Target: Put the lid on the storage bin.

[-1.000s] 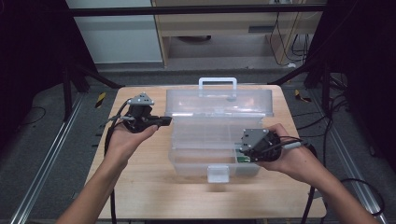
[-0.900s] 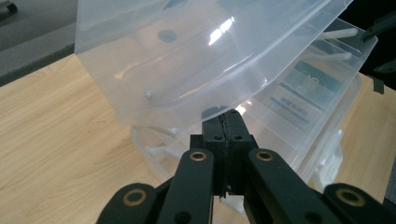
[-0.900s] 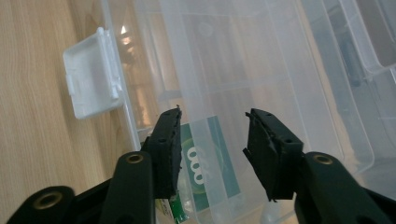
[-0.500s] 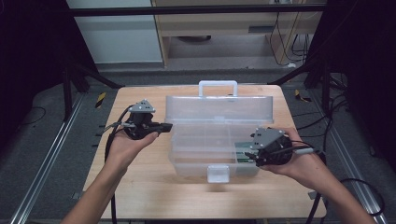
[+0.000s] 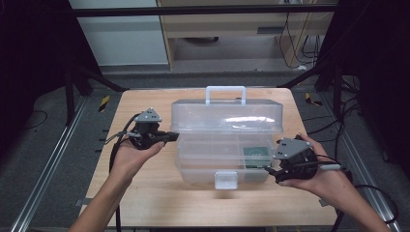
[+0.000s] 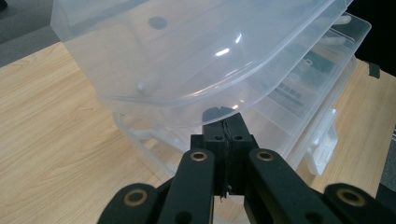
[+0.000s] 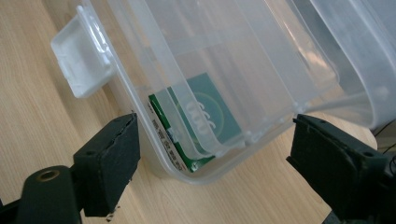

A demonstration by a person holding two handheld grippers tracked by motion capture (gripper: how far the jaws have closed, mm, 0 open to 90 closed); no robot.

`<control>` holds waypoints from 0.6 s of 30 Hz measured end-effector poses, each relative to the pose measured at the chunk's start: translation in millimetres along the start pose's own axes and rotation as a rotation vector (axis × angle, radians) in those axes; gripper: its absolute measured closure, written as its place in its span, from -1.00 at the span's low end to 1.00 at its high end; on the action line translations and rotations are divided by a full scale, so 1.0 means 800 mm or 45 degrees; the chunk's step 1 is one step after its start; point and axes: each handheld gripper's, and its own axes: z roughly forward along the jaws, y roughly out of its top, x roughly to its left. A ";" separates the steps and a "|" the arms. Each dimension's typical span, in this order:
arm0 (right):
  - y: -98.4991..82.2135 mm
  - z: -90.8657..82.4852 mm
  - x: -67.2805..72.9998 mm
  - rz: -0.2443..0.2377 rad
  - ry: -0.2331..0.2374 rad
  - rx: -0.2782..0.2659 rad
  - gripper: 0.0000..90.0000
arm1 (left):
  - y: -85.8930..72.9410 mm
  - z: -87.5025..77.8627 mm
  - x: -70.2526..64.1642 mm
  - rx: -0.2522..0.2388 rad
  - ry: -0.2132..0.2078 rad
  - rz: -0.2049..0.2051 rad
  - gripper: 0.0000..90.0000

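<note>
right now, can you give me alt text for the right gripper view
The right gripper's two black fingers stand wide open, having just been opening, around the near corner of a clear plastic toolbox on a wooden table. A green packet lies inside the box, whose white latch sits at upper left.

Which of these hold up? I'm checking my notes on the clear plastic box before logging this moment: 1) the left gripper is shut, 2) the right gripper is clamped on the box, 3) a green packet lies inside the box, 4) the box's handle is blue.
1) True: the left gripper is shut, its tips at the plastic box under the raised lid.
2) False: the right gripper has just been opening; its jaws stand apart on either side of the box's corner without pressing it.
3) True: a green packet lies in the bottom.
4) False: the handle is clear whitish plastic.
</note>
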 end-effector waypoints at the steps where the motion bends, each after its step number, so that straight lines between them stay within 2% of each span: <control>1: -0.002 0.000 0.000 0.009 -0.005 -0.002 -0.67 | -0.001 0.000 -0.001 0.000 0.004 0.001 1.00; 6: -0.015 -0.005 -0.003 0.062 -0.031 -0.013 -0.69 | -0.007 0.001 -0.003 -0.008 0.003 -0.002 1.00; 18: -0.042 -0.012 -0.011 0.132 -0.097 -0.009 -0.67 | -0.019 0.004 -0.008 -0.010 0.001 0.005 1.00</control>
